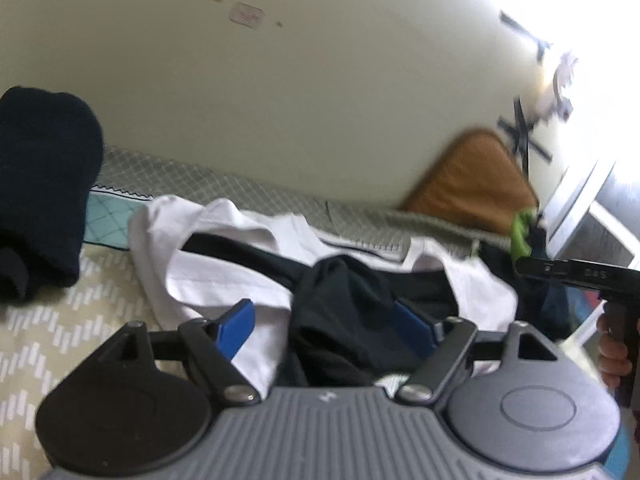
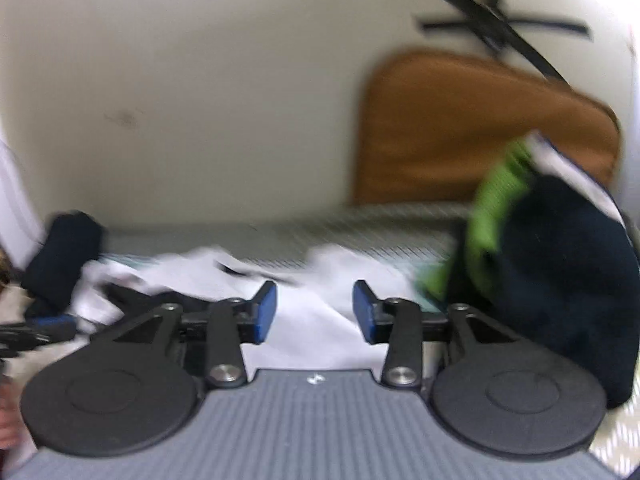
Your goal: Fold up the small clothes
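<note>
Both jaws open, holding nothing: left gripper (image 1: 324,322), right gripper (image 2: 314,312). White and black clothes (image 1: 240,264) still messy, unfolded.

We find the left wrist view evenly lit, with daylight blown out to pure white glare in its upper right corner (image 1: 592,4). The plain cream wall (image 1: 280,100) reads soft and slightly out of focus. The right wrist view is dimmer and smeared sideways by motion blur; the tan rounded cushion (image 2: 480,128) has lost its edges. Both views bow strongly at the borders.
</note>
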`<state>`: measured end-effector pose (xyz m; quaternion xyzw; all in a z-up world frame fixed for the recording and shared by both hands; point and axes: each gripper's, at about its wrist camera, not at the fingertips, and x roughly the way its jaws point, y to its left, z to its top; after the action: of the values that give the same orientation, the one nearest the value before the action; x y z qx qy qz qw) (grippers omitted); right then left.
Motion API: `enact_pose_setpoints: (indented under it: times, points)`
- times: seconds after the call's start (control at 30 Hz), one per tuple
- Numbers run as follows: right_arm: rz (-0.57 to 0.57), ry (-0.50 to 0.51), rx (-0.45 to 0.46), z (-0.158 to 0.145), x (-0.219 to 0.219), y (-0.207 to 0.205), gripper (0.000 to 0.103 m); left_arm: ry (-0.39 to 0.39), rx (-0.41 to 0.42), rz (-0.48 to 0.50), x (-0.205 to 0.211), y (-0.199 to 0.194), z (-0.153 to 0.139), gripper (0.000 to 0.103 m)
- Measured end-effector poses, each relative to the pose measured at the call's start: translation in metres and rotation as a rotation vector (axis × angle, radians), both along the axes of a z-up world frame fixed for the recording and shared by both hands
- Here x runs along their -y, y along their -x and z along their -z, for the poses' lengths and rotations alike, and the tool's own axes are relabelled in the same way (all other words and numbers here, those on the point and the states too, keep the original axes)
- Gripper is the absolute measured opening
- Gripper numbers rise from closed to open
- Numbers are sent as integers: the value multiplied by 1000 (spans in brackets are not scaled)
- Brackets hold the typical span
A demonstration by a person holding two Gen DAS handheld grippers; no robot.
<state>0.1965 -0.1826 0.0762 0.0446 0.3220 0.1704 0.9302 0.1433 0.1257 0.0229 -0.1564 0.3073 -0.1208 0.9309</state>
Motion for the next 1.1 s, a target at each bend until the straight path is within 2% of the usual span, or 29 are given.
enact_pose_setpoints:
  times: [0.03,0.07,0.1,0.13,0.17,0.2,0.27,0.33,0.43,0.47,0.5,0.53,0.63,0.73,0.8,0.93,1.0,1.1]
  points:
    - [18,-1,-23,11,5,-4,56,-20,-7,9,5,-2,3,71]
    - [30,-10,-50,20,9,-6,56,-33,-17,24,9,-3,7,62]
    - [38,-28,-82,30,13,-8,56,-45,-30,39,13,-6,11,47]
    - [39,-36,-109,38,12,-10,41,-67,-46,52,18,-8,15,38]
    - [36,-12,-124,46,11,-12,21,-96,-60,60,23,-10,20,18]
    - [48,37,-113,46,2,-12,9,-122,-75,65,27,-12,24,11]
    - [103,109,-50,46,-3,-11,7,-155,-83,66,31,-15,31,12]
    - [170,178,-30,49,-4,-16,7,-167,-83,65,32,-15,31,16]
    - [144,177,-27,50,-4,-10,12,-167,-83,71,31,-14,32,17]
    - [133,169,-7,46,-6,-5,15,-164,-82,75,30,-14,31,26]
    - [127,144,11,38,-3,4,26,-157,-81,82,30,-15,30,39]
    - [128,113,26,33,1,13,36,-143,-72,89,29,-15,29,43]
    - [120,36,49,18,16,43,38,-108,-35,74,23,-9,20,46]
    - [65,17,17,20,17,70,38,-40,-41,67,11,-9,16,46]
    - [4,-30,-29,23,15,89,38,33,-68,60,0,-12,16,46]
    - [-188,-145,-127,25,-24,100,38,149,-83,11,-18,-13,16,46]
    - [-275,-168,-171,28,-57,98,38,160,-77,9,-20,-13,17,46]
    - [-370,-141,-205,36,-106,99,38,114,-66,28,-11,-12,19,46]
